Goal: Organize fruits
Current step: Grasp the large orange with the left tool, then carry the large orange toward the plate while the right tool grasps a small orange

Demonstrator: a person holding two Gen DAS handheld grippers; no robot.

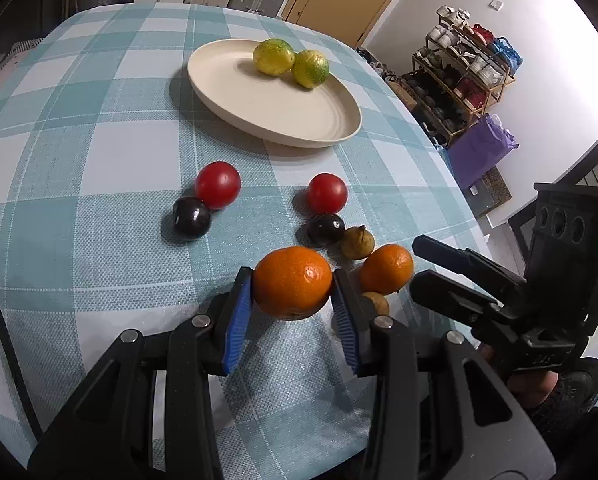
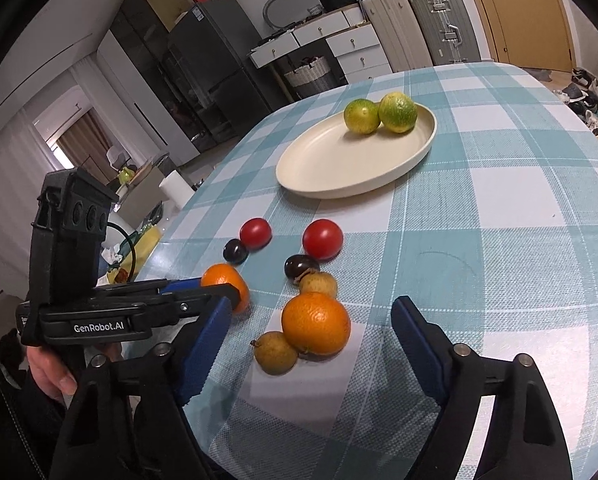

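Observation:
My left gripper [image 1: 292,282] is shut on an orange tangerine [image 1: 292,280], also seen in the right wrist view [image 2: 224,282]. A second tangerine [image 2: 315,323] lies on the checked cloth ahead of my open right gripper [image 2: 311,324], with two brown longans [image 2: 276,353] [image 2: 319,283] beside it. Two red tomatoes [image 1: 218,185] [image 1: 327,193] and two dark plums [image 1: 192,217] [image 1: 325,229] lie farther on. A cream oval plate [image 1: 259,108] holds two green-yellow citrus fruits [image 1: 274,56] [image 1: 310,68].
The table's right edge [image 1: 451,184] drops off to a shoe rack [image 1: 459,80] and a purple bag [image 1: 481,152]. The left table edge [image 2: 187,208] is near a cluttered side area. Suitcases [image 2: 443,24] and drawers stand beyond the far end.

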